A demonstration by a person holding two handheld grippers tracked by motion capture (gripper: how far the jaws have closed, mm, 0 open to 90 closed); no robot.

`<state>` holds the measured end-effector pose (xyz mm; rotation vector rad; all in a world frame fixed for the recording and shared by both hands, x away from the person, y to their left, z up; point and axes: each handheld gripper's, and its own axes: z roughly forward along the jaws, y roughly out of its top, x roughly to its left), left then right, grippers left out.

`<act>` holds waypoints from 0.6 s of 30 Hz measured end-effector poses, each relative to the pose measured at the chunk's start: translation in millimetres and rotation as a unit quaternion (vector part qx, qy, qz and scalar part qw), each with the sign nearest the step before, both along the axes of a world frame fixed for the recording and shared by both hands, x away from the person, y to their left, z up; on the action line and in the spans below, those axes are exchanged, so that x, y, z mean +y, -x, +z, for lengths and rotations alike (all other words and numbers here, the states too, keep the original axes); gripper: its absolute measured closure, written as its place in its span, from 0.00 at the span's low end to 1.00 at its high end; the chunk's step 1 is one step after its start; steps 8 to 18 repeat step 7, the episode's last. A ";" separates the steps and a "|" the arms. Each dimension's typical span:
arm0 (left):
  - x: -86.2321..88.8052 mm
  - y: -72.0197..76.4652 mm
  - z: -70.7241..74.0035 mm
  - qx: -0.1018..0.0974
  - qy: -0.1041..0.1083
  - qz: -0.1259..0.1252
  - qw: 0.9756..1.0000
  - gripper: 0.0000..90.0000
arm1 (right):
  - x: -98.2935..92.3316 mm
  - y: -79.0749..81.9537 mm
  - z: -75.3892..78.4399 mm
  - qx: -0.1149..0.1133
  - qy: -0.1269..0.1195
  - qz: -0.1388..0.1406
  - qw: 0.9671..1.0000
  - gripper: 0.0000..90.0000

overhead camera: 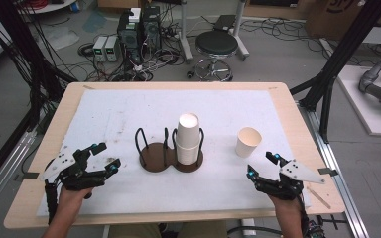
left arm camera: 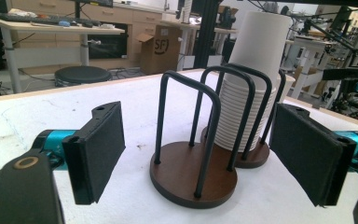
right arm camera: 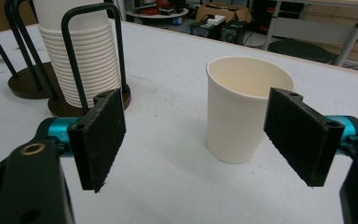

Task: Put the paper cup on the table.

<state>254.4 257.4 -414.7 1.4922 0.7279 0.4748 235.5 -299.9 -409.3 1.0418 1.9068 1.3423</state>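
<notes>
Both grippers rest low at the desk's near edge, left gripper (overhead camera: 100,159) and right gripper (overhead camera: 262,165), fingers spread, holding nothing. Loose paper cup (overhead camera: 248,142) stands upright just ahead of the right one (likely next pick). Cup stack (overhead camera: 188,139) fills the holder's (overhead camera: 155,157) right bay; left bay empty. White mat (overhead camera: 104,119) covers the desk; cluttered lab floor beyond.

The table (overhead camera: 287,106) has a pale wood edge and is covered by a white mat (overhead camera: 129,114) with faint dark smudges. On it stands a cup holder (overhead camera: 164,157) with a dark brown base and black wire hoops, carrying a stack of white paper cups (overhead camera: 187,139), and beside it a single cup (overhead camera: 248,142) that is white outside and cream inside. Both grippers, left (overhead camera: 105,157) and right (overhead camera: 262,165), are black with bright blue-green fittings, black pads (right arm camera: 103,135) and a light grey plate (overhead camera: 59,165) on top.
</notes>
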 end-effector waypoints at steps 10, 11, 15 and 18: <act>-0.1 -0.2 -0.2 0.000 0.000 0.000 1.000 0.20 | -0.6 0.6 0.8 -0.001 0.002 -0.001 1.000 0.24; -0.1 -0.2 -0.2 0.000 0.000 0.000 1.000 0.20 | -0.6 0.6 0.8 -0.001 0.002 -0.001 1.000 0.24; -0.1 -0.2 -0.2 0.000 0.000 0.000 1.000 0.20 | -0.6 0.6 0.8 -0.001 0.002 -0.001 1.000 0.24; -0.1 -0.2 -0.2 0.000 0.000 0.000 1.000 0.20 | -0.6 0.6 0.8 -0.001 0.002 -0.001 1.000 0.24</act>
